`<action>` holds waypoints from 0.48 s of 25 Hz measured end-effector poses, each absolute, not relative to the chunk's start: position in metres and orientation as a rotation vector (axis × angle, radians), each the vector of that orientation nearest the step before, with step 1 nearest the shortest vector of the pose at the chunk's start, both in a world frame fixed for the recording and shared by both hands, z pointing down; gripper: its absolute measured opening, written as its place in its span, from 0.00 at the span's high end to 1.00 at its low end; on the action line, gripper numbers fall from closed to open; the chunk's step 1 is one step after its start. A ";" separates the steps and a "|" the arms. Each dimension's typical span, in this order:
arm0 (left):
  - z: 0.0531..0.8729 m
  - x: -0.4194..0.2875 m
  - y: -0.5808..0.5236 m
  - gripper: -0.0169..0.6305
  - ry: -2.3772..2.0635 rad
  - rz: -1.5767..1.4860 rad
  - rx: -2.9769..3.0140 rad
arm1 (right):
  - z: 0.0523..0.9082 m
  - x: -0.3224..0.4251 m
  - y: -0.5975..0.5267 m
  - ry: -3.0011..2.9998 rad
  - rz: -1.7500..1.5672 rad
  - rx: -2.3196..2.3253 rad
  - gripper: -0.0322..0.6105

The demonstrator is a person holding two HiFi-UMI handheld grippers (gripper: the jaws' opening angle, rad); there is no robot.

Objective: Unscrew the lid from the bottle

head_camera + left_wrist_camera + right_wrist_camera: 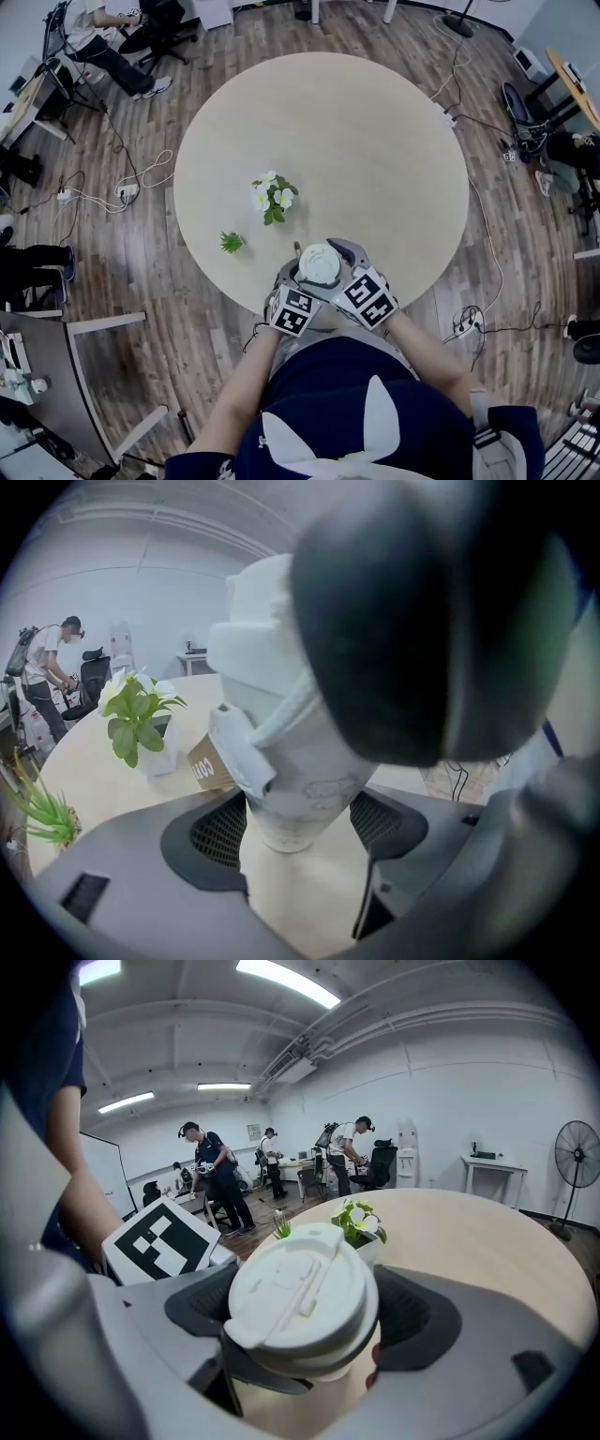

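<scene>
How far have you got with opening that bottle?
Done: the left gripper is shut on the bottle, the right gripper on its lid, at the table's near edge. In hand: the twist, though I cannot tell if it is loose yet. Left: the lid sits on top, so it must come off.

Plastic lid (302, 1302), white, matt, smooth; bottle (298, 794), white, matt, faint print; counter (375, 159), pale, smooth, matt; floor (141, 253), grey-brown wood planks; left hand-held gripper (295, 836), grey matt plastic, dark meshed pads.

Office-like lab: office chair (381, 1161), floor cables (150, 171), strip lights (287, 982), standing fan (579, 1168).
</scene>
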State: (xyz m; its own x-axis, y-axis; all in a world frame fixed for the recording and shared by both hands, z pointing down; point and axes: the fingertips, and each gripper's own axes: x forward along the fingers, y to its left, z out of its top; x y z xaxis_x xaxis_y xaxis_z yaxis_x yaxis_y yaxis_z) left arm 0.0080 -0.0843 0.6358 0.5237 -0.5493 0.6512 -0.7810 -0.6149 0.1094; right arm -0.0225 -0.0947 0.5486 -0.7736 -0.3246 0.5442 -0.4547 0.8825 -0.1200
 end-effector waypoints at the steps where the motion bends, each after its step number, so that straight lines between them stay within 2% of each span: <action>1: 0.636 0.009 -0.084 0.45 -1.094 0.818 2.378 | 0.549 -0.022 -0.095 -2.527 0.346 0.575 0.25; 12: 0.637 0.010 -0.082 0.45 -1.103 0.821 2.383 | 0.535 -0.020 -0.096 -2.577 0.459 0.590 0.25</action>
